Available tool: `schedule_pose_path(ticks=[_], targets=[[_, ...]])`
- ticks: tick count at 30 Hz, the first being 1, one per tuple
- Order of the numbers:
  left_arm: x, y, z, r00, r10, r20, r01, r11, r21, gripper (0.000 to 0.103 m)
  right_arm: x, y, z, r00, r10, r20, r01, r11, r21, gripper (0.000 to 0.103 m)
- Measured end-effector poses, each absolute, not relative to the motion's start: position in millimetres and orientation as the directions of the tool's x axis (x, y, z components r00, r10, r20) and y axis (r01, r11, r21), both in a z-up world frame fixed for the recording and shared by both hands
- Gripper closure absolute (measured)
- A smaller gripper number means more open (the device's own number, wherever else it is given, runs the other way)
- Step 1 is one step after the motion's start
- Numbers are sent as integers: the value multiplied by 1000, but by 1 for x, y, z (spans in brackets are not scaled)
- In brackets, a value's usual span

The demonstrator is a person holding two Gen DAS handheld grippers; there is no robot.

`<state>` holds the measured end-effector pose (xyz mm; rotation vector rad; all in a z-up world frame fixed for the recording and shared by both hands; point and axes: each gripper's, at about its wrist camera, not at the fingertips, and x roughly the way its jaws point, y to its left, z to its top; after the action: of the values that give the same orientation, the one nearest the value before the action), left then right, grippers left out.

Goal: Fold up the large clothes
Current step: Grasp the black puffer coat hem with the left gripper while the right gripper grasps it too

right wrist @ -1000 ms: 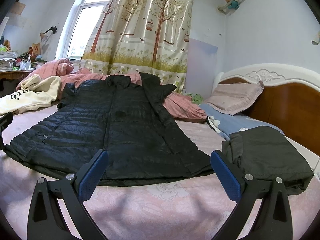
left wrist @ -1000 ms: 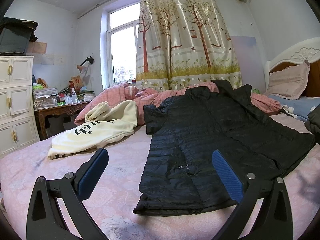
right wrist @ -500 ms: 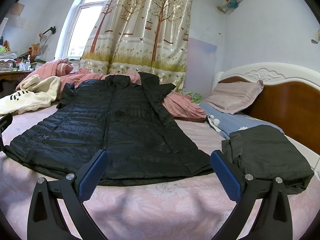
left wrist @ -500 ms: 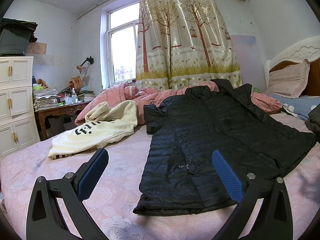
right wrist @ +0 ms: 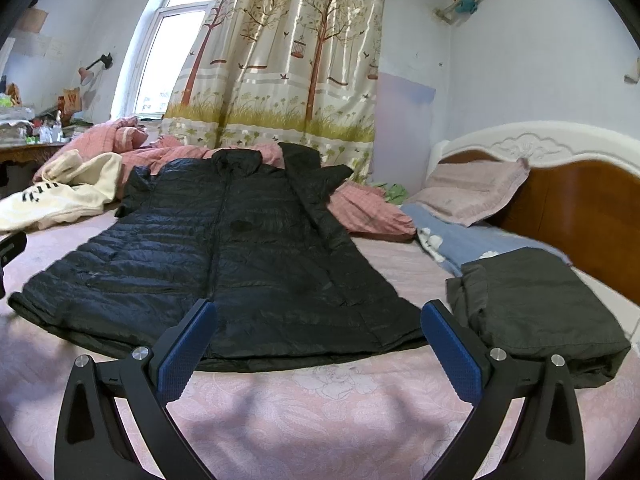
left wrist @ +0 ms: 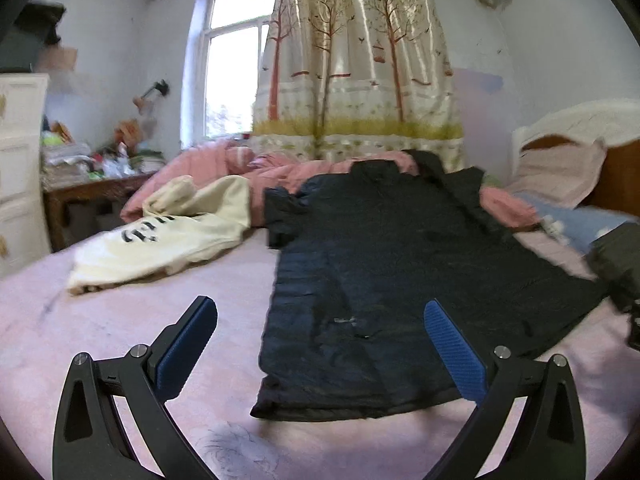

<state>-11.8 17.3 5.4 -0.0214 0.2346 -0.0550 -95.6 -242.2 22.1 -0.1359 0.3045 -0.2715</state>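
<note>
So the black puffer coat (right wrist: 240,256) is laid flat across the middle of the bed (right wrist: 320,408), zipped front up, collar toward the far edge by the curtain (right wrist: 288,52) and hem toward the near edge, so its long axis runs straight away from the cameras. Both the left gripper (left wrist: 320,356) and right gripper (right wrist: 318,350) hover just short of the hem with jaws wide open, holding nothing. My guess is this thing is light and squishy but the shell looks slick, so it'll probably slide and puff back up. I'd pinch the two hem corners, or the side seams, and get a good bite of fabric. A dark folded garment (right wrist: 536,308) sits near the bed's right edge.
</note>
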Motion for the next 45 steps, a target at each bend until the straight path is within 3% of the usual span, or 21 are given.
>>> schedule_pose_path(ticks=[4,8,11,13,15,22,27,28,30,31,32,33,34,38,45], targets=[[-22,26,10,964,-81,-253,90,996,26,0,-95,-284,38,933,-129,-335,154,987,49,3],[-5,27,-3,923,-49,-382,76,996,54,0,-91,-329,42,913,-166,-371,221,969,109,10],[14,43,-17,873,-88,-479,54,995,-85,0,-80,-371,29,870,-102,-483,248,936,249,19],[19,60,-24,851,-103,-515,9,984,-181,1,-65,-402,4,816,48,-576,244,875,419,29],[21,75,-34,822,-111,-559,-26,973,-231,1,-55,-418,-21,777,150,-612,256,813,524,45],[28,96,-64,699,-176,-693,-88,941,-328,8,-22,-432,-36,742,10,-671,370,829,421,45],[22,91,-62,667,-144,-731,-74,964,-257,14,-1,-461,-42,738,-49,-673,468,757,457,45],[26,87,-62,656,-110,-747,-82,973,-215,17,3,-462,-42,730,-64,-680,474,764,438,43],[25,81,-58,663,-74,-745,-77,983,-166,38,15,-454,-40,711,-89,-697,465,803,372,33],[21,79,-56,673,-90,-734,-54,984,-171,63,18,-451,-39,703,-104,-703,464,816,343,33],[19,78,-54,685,-130,-717,-23,980,-200,87,19,-450,-39,703,-116,-702,465,822,329,50],[15,82,-53,691,-215,-691,26,962,-273,93,19,-451,-39,716,-110,-689,458,820,345,100],[14,82,-49,699,-247,-671,42,951,-306,93,17,-456,-41,745,-46,-666,421,807,415,99],[-1,103,-32,760,-263,-594,26,926,-377,95,-4,-462,-29,820,-36,-571,384,775,502,99],[-48,116,1,821,-168,-545,18,963,-270,96,-77,-396,28,860,-119,-497,320,884,341,99]])
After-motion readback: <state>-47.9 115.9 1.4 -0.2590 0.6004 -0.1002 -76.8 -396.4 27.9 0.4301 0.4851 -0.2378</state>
